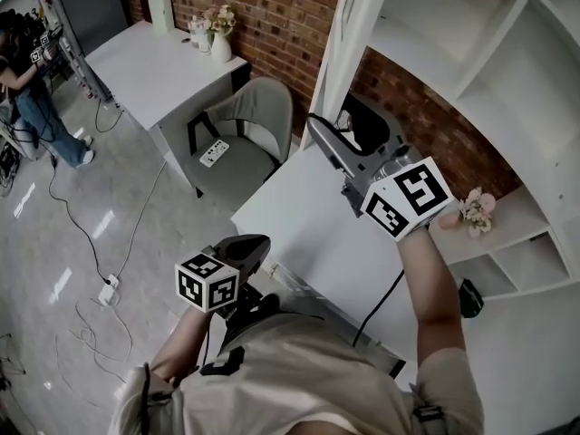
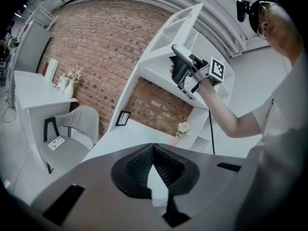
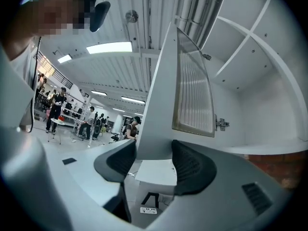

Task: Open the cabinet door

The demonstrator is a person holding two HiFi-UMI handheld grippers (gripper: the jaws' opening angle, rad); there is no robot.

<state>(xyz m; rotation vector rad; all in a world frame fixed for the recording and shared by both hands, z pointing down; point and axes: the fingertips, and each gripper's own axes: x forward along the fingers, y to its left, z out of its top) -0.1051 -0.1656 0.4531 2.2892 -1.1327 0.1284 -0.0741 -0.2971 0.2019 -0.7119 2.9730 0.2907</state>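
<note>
The cabinet door, standing partly open on the white shelf unit at the right, is clamped at its lower edge by the right gripper. The left gripper is closed on nothing, held low. The door is best drawn smoothly along its hinge arc with a firm grip.

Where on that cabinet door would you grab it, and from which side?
Grip the cabinet door by its lower free corner, away from the hinge, coming from below. Its frame is thin and flat; the right tool fits astride it.

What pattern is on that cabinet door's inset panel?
Fine vertical ribbing on the white cabinet door's pale inset panel; clearest in right gripper view.
</note>
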